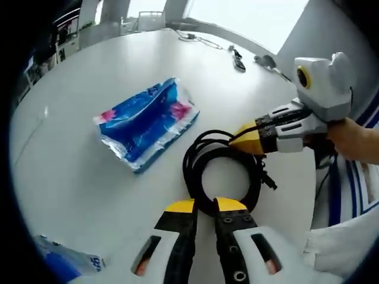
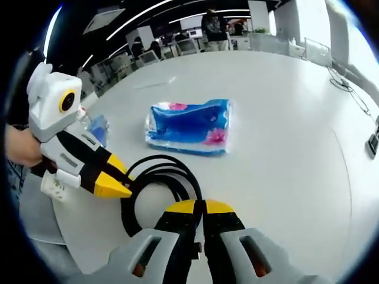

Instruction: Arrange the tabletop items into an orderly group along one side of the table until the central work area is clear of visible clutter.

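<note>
While both yellow-tipped grippers crowd in on it, the coiled black cable [image 1: 222,171] lies flat on the round white table [image 1: 106,77], close to the edge where the person stands.

In the left gripper view, the left gripper [image 1: 204,207] has its jaws a narrow gap apart, tips right at the near rim of the coil, w/ a bit of cable showing between them; can't tell if they actually pinch it. The right gripper [image 1: 247,141] comes in from the right, jaws together, tip touching the coil's far-right side where the loose strands bunch up. A hand [image 1: 352,139] grips it from behind.

In the right gripper view, the right gripper [image 2: 203,207] shows jaws pressed together, tips at the coil's [image 2: 157,189] near rim. The left gripper [image 2: 112,177] enters from the left, its point against the coil's left side.

Just beyond the cable, apart from it, sits a blue-and-white plastic tissue pack w/ pink patches [image 1: 148,121]. A second, smaller blue packet [image 2: 98,129] lies near the table edge.

Far side: a dark remote-like object [image 1: 238,59] and thin cords [image 1: 198,39].
</note>
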Demonstrator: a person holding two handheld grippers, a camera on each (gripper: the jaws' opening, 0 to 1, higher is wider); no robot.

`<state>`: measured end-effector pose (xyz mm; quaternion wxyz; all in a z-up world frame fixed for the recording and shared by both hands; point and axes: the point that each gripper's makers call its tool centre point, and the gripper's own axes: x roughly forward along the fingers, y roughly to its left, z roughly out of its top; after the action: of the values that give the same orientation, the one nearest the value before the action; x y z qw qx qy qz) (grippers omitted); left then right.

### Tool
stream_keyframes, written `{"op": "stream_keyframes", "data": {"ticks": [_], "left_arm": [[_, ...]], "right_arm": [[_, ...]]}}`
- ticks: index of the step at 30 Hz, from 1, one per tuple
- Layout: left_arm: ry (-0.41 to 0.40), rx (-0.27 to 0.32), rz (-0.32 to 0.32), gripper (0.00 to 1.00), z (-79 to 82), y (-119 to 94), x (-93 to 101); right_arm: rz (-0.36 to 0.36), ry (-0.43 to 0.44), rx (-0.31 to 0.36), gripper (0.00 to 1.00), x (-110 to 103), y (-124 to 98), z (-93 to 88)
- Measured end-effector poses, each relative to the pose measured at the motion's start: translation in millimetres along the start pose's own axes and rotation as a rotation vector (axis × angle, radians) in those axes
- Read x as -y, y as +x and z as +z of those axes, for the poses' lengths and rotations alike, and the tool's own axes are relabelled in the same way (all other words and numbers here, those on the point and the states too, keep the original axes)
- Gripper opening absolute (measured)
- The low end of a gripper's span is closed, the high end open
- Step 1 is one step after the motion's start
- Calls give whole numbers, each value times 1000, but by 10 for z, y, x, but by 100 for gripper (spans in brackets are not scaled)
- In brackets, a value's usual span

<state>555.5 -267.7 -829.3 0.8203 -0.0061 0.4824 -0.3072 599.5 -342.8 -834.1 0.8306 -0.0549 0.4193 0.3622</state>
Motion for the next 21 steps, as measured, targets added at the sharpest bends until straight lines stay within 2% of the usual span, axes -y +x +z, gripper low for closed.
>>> {"op": "stream_keyframes", "data": {"ticks": [12,15,17,21], "left_arm": [[-9,-4,1,6,-2,-9,-3],[8,1,14,8,2,-9,-11],[17,0,17,8,3,-21,-2],[22,-11,14,8,-18,-42,4]], "right_arm": [[8,3,-3,0,-14,-4,-2],[9,-12,-4,0,-12,-4,0],[2,-68,11,2,-15,-20,25],[-2,-65,13,6,-7,-45,16]]}}
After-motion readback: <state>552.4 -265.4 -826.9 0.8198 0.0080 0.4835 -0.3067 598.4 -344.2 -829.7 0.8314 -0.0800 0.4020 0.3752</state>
